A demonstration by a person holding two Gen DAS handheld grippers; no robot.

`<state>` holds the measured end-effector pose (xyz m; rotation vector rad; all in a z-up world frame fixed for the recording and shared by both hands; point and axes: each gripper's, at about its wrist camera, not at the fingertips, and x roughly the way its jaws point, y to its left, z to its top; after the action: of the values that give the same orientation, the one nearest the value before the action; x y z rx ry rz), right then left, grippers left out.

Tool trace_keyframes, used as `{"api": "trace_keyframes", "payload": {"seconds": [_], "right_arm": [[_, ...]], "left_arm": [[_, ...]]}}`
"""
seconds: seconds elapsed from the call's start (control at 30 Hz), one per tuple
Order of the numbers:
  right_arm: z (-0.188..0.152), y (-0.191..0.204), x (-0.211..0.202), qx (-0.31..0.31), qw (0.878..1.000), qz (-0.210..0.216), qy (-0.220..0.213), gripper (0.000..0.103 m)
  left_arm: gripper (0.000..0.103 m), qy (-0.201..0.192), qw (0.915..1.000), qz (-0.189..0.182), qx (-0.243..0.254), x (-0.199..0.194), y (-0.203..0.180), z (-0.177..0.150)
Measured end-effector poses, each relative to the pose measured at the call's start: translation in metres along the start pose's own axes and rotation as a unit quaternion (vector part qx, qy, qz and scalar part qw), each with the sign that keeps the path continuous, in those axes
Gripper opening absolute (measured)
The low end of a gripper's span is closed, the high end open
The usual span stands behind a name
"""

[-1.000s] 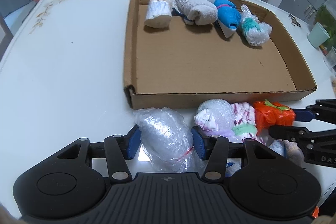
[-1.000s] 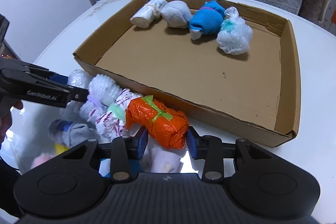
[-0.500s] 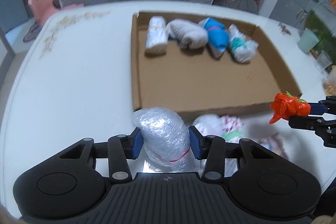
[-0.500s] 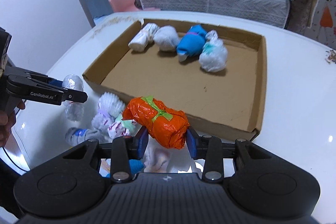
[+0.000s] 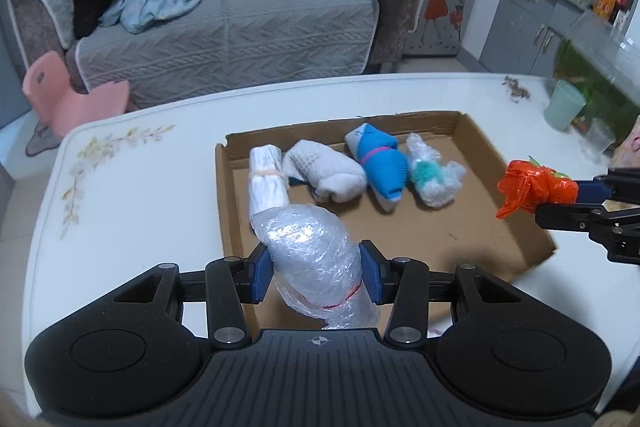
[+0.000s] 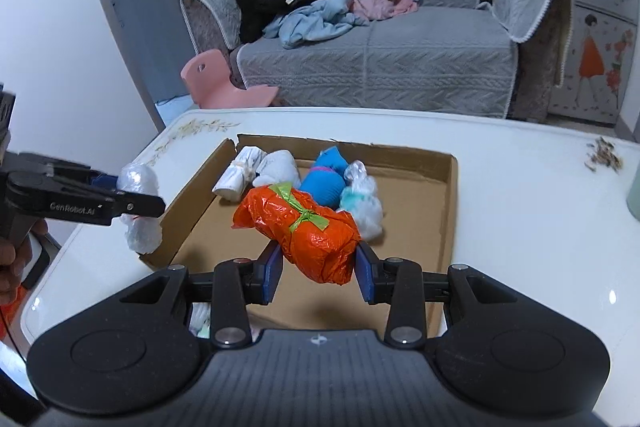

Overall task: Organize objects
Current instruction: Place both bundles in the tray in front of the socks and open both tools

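Note:
My left gripper (image 5: 316,277) is shut on a clear bubble-wrap bundle (image 5: 310,257) tied with a red band, held in the air over the near left corner of the shallow cardboard tray (image 5: 516,223). An orange plastic bundle (image 6: 308,231) with a green tie hangs above the tray's near edge, my right gripper (image 6: 318,277) shut on it. Along the tray's far side lie a white roll (image 5: 264,173), a cream knit bundle (image 5: 324,175), a blue bundle (image 5: 380,163) and a clear bag with something teal inside (image 5: 434,175). Each gripper shows at the edge of the other's view.
The tray (image 6: 450,223) sits on a white table (image 5: 132,195) with a flower print. A pale green cup (image 5: 564,105) and a glass tank stand at the table's right. Beyond the table are a grey sofa (image 5: 240,23) with clothes and a pink child's chair (image 5: 60,95).
Both grippers have risen from the table with their bundles and moved over the tray's near edge. The other bundles that lay in front of the tray have dropped out of view.

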<state>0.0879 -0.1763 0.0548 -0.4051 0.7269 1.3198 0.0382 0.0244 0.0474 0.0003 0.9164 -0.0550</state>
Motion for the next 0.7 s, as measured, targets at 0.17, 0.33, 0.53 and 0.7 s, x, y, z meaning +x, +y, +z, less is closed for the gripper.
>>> {"api": "trace_keyframes", "payload": {"seconds": [0.17, 0.33, 0.53, 0.7], "right_arm": [[0.011, 0.014, 0.032, -0.014, 1.0, 0.021, 0.012, 0.035], [0.018, 0.024, 0.055, -0.029, 0.999, 0.038, 0.021, 0.035], [0.021, 0.028, 0.079, -0.054, 0.997, 0.052, 0.034, 0.035], [0.02, 0.038, 0.104, -0.053, 0.995, 0.066, 0.059, 0.035]], "left_arm": [[0.051, 0.018, 0.9996, 0.0, 0.023, 0.027, 0.003, 0.01], [0.052, 0.031, 0.9993, -0.013, 0.019, 0.046, 0.006, 0.004], [0.052, 0.046, 0.9982, -0.014, 0.035, 0.074, 0.008, -0.001], [0.052, 0.059, 0.9979, -0.001, 0.026, 0.089, 0.019, -0.004]]}}
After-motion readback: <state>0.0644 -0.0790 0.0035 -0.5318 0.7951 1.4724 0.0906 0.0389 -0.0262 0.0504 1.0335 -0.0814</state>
